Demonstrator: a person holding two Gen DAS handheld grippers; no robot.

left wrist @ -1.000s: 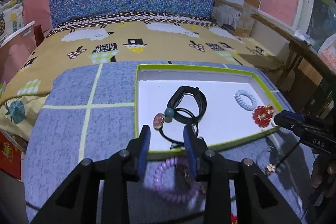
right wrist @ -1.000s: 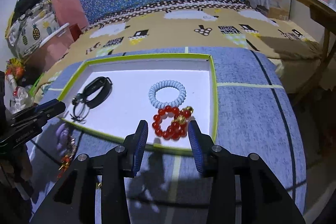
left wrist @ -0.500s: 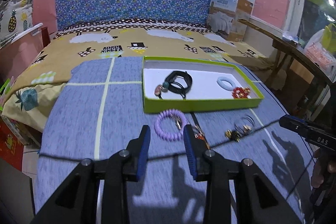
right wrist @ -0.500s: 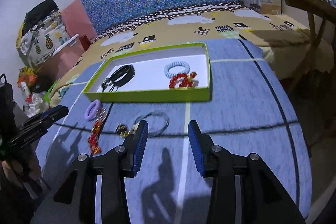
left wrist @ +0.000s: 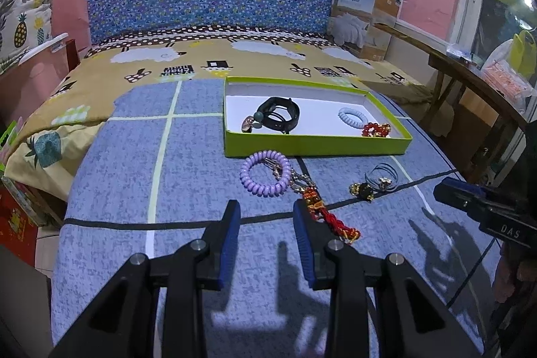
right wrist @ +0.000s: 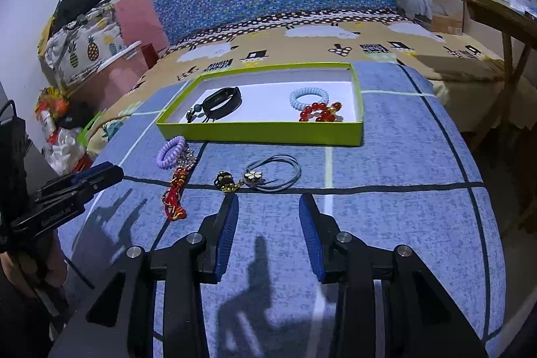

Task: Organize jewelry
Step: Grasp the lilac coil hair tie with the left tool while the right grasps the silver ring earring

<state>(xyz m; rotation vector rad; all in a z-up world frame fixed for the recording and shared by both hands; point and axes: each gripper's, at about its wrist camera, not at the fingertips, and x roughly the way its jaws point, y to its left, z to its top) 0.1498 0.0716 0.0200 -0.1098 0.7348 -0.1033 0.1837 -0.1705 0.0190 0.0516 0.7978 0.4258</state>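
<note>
Jewelry lies partly inside a shallow green box with a white floor and partly on the blue blanket in front of it. From the left, the left gripper hovers over the blanket, its ribbed blue fingers apart with nothing between them. Just ahead sit a lilac coiled hair tie touching a red tasselled beaded charm, then thin looped cords with a flower pendant. In the box: a black band, a pale blue coil, glossy red beads. The right gripper has its fingers closing on empty air, touching nothing.
</note>
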